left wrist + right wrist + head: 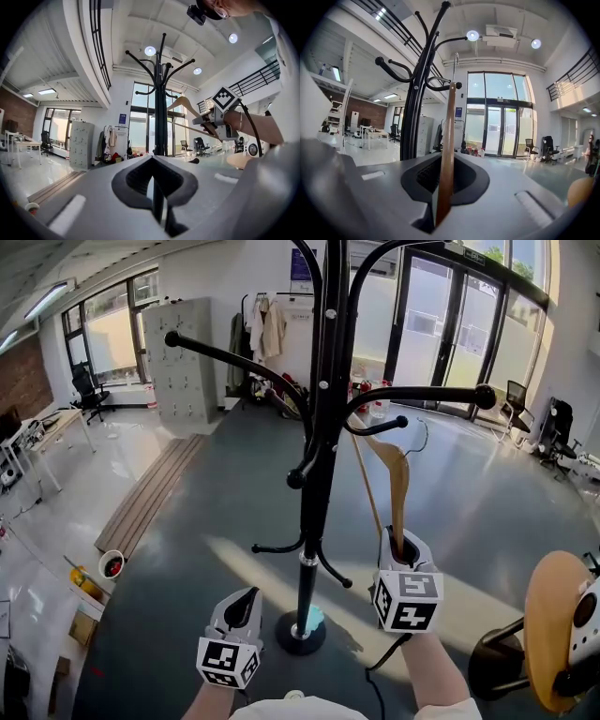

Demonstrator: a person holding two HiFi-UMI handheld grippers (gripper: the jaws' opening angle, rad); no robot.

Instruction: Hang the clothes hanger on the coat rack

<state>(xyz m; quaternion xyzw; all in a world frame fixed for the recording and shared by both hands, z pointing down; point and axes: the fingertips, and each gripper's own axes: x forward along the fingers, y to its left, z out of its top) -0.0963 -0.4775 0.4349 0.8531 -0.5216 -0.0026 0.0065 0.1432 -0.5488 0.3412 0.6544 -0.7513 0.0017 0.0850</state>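
Note:
The black coat rack (pixel 317 456) stands in the middle on a round base (pixel 300 632), with curved arms that end in balls. My right gripper (pixel 398 545) is shut on one end of a wooden clothes hanger (pixel 397 486) and holds it up to the right of the pole. The hanger's top sits just under a short rack arm (pixel 380 426). From the right gripper view the metal hook (pixel 454 60) rises beside the rack arms; whether it rests on one I cannot tell. My left gripper (pixel 247 598) hangs low, left of the base, shut and empty. The left gripper view shows the pole (pixel 161 117) and hanger (pixel 184 103).
A round wooden stool (pixel 553 615) stands close at the right. Grey lockers (pixel 183 357) and hung garments (pixel 267 329) line the back wall beside glass doors (pixel 469 334). Wooden boards (pixel 150 493) and a small bucket (pixel 111 564) lie on the floor at left.

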